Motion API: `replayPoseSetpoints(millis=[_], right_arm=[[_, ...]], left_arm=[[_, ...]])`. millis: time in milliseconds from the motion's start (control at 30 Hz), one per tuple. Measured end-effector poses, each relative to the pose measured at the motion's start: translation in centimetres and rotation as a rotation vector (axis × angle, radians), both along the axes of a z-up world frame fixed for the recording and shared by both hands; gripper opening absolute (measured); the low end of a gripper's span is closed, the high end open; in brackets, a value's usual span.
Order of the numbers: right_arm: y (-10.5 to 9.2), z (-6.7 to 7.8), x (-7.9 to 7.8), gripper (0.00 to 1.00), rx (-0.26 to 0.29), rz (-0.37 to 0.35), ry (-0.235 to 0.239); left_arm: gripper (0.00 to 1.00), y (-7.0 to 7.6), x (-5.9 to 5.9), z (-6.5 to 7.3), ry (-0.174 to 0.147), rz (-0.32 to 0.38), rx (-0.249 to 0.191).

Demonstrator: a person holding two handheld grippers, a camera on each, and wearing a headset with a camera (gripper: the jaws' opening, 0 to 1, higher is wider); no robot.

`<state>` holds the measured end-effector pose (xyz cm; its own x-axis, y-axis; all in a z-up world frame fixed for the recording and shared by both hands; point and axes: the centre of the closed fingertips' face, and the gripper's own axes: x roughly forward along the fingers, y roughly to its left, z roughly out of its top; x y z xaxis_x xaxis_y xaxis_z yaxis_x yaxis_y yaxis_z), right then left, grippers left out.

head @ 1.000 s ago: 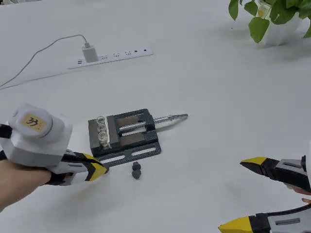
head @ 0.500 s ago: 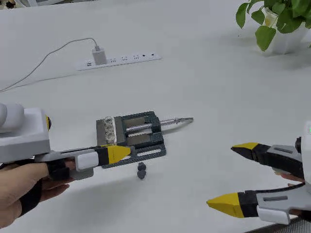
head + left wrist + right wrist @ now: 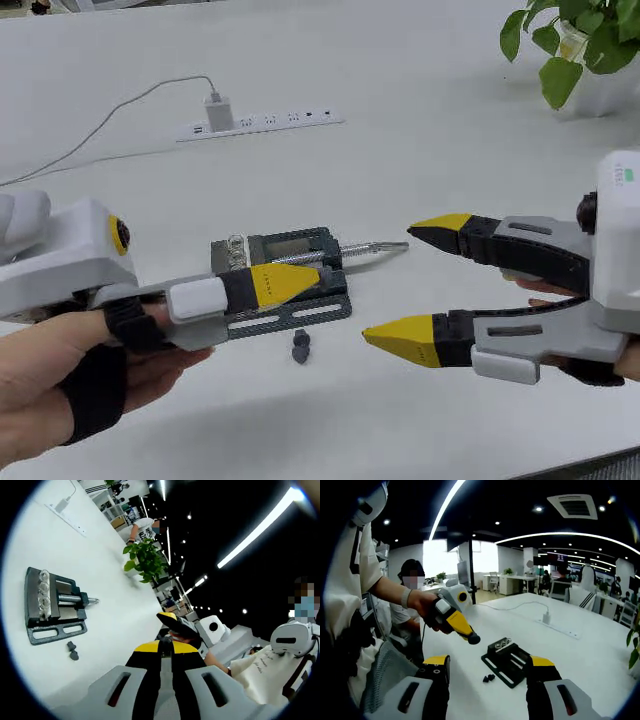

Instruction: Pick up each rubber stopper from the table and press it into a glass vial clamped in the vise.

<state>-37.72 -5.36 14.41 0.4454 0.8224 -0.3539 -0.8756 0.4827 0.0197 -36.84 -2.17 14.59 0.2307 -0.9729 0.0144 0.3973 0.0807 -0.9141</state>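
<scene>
Head view: your left gripper [image 3: 314,273] has its jaws closed together and empty, near the vise [image 3: 291,319]. Your right gripper [image 3: 388,284] is spread wide and empty.

Left gripper view: the rubber stoppers [image 3: 73,651], seemingly two, lie on the table [image 3: 115,615] left of your jaws, just beside the vise.

Right gripper view: stoppers and vise sit ahead, between your spread jaws.

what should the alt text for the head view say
A small vise holding glass vials sits on a white table, dark rubber stoppers lying just in front of it. The shut left gripper and the open right gripper point in from either side.
</scene>
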Motion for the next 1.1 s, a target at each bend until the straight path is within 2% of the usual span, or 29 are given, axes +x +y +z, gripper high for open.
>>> replayPoseSetpoints(millis=[33,67,100,267,367,500,600,667,933,1100], right_arm=[[0.3,0.2,-0.2,0.58,0.000,0.012,-0.008],[0.5,0.3,-0.3,0.56,0.001,0.019,-0.013],[0.8,0.5,-0.3,0.54,0.001,0.027,-0.023],[1.7,1.3,-0.7,0.46,0.035,0.052,-0.042],[2.3,1.8,-1.1,0.40,0.055,0.074,-0.050],[2.9,2.4,-1.6,0.27,0.069,0.107,-0.069],[3.4,2.4,-1.9,0.24,0.078,0.121,-0.070],[3.7,2.4,-1.9,0.23,0.078,0.127,-0.074],[4.6,2.5,-2.3,0.12,0.087,0.161,-0.083],[4.7,2.5,-2.6,0.10,0.089,0.175,-0.077]], left_arm=[[0.03,0.0,-0.4,0.4,0.030,-0.014,-0.040],[0.03,0.0,-0.6,0.4,0.023,-0.023,-0.049],[0.03,0.0,-1.0,0.7,0.052,-0.034,-0.085],[0.03,0.4,-1.5,0.7,0.105,-0.036,-0.141],[0.03,0.7,-1.6,0.9,0.155,-0.016,-0.202],[0.03,1.1,-1.5,0.7,0.189,0.007,-0.239],[0.03,1.1,-1.9,0.9,0.223,0.005,-0.285],[0.03,1.0,-2.0,1.0,0.237,0.003,-0.300],[0.03,0.8,-2.6,1.2,0.252,-0.006,-0.324],[0.03,0.9,-2.7,1.2,0.264,-0.010,-0.339]])
